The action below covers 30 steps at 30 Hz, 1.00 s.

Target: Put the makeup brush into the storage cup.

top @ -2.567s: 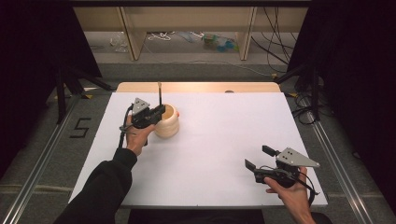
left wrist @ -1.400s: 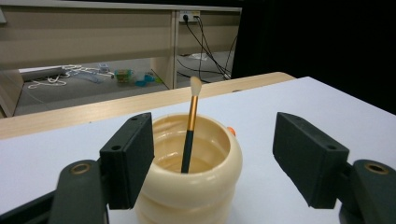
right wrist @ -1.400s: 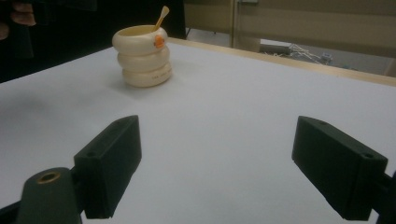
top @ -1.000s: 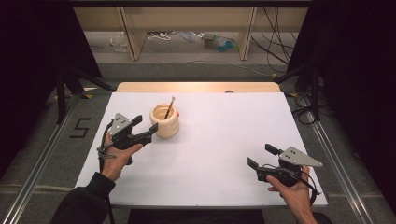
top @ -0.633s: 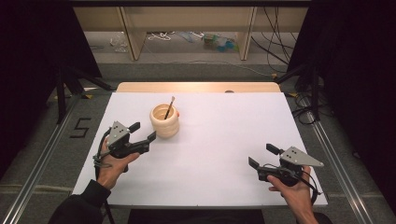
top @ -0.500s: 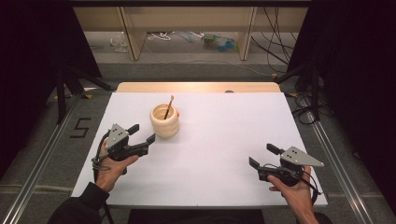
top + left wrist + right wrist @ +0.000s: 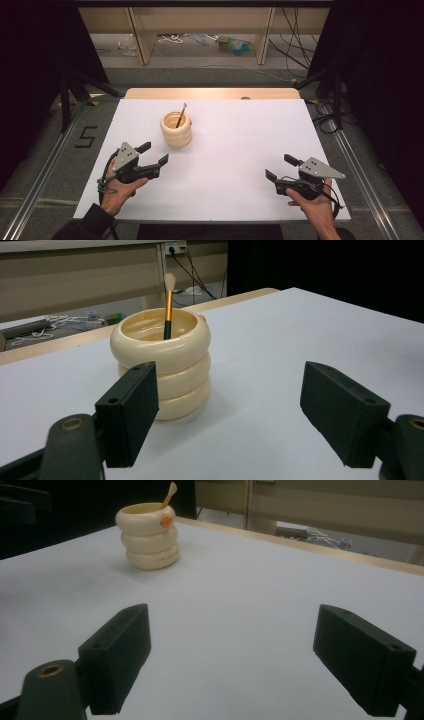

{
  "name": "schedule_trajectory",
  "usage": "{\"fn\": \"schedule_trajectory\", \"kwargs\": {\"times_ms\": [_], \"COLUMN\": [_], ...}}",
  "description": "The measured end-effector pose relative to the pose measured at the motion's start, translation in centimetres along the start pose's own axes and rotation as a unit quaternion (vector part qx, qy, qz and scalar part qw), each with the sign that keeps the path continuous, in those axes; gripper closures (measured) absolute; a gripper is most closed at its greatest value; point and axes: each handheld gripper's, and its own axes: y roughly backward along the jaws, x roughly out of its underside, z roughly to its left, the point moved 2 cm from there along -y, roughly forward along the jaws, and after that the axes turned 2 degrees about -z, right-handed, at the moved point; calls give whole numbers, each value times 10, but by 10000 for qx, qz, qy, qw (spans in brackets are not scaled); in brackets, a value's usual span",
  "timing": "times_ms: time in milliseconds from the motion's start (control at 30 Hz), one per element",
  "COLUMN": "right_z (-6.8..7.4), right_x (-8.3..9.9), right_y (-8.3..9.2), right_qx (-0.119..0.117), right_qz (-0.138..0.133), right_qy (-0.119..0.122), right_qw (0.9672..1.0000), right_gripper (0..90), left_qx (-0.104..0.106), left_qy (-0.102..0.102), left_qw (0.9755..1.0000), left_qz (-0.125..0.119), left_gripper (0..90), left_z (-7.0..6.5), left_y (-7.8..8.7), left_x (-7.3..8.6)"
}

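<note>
So the cream ribbed cup (image 7: 176,129) sits upright on the white table (image 7: 240,150), roughly 11 o'clock from the table's middle. A small brush (image 7: 181,115) stands inside it, leaning on the rim with the bristle end up, which makes sense since the cup is what keeps it from rolling around. The left tool (image 7: 151,154) is down at about 7 o'clock from the cup, near but clear of it. Its jaws have just been opening and are spread wide with nothing between them. I'd guess the hand is parked there because its job with the brush is done. The right tool (image 7: 279,167) sits well apart at the table's 4 o'clock, jaws also apart and empty, looking idle.
</note>
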Motion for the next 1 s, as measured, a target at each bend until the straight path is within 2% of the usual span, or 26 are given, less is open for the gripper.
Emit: {"fn": "schedule_trajectory", "kwargs": {"times_ms": [233, 267, 333, 400, 467, 500, 567, 600, 700, 767, 800, 867, 1000], "right_z": [-1, -1, -1, -1, -2, -2, -1, -3, -3, -3, -2, -2, -2], "right_x": [0, 0, 0, 0, 0, 0, 0, 0, 0, 0, 1, 1, 1], "right_y": [0, 1, 1, 0, 1, 0, 2, 4, 4, 4, 1, 2, 0], "right_qx": [18, 46, 44, 38, 106, 57, 78, 132, 126, 131, 89, 102, 48], "right_qz": [15, 85, 109, 54, 137, 70, 201, 245, 264, 266, 109, 179, 109], "right_qy": [32, 62, 68, 81, 102, 77, 33, 106, 82, 96, 75, 85, 74], "right_qw": [10000, 9999, 9999, 9999, 9998, 9999, 9998, 9996, 9995, 9995, 9999, 9998, 9999], "right_gripper": [163, 163, 163, 163, 163, 163, 163, 163, 163, 163, 163, 163, 163], "left_qx": [-25, -18, -16, -20, -21, -37, -42, -49, -46, -25, -21, -10, 14], "left_qy": [55, 10, 68, 82, 65, 101, 99, 99, 99, 79, 80, 71, 94], "left_qw": [10000, 10000, 10000, 10000, 10000, 9999, 9999, 9999, 9999, 10000, 10000, 10000, 10000], "left_qz": [-8, -16, 3, -7, -8, -2, -24, -18, 2, 10, 3, 2, 4], "left_gripper": [233, 233, 233, 233, 233, 234, 234, 234, 234, 234, 234, 234, 231], "left_z": [-1, -1, -1, -1, 0, 0, 1, 2, 2, 1, 1, 0, 0], "left_y": [3, 4, 5, 6, 7, 7, 8, 8, 8, 8, 8, 8, 8], "left_x": [1, 2, 2, 3, 3, 3, 3, 4, 5, 5, 5, 5, 5]}}
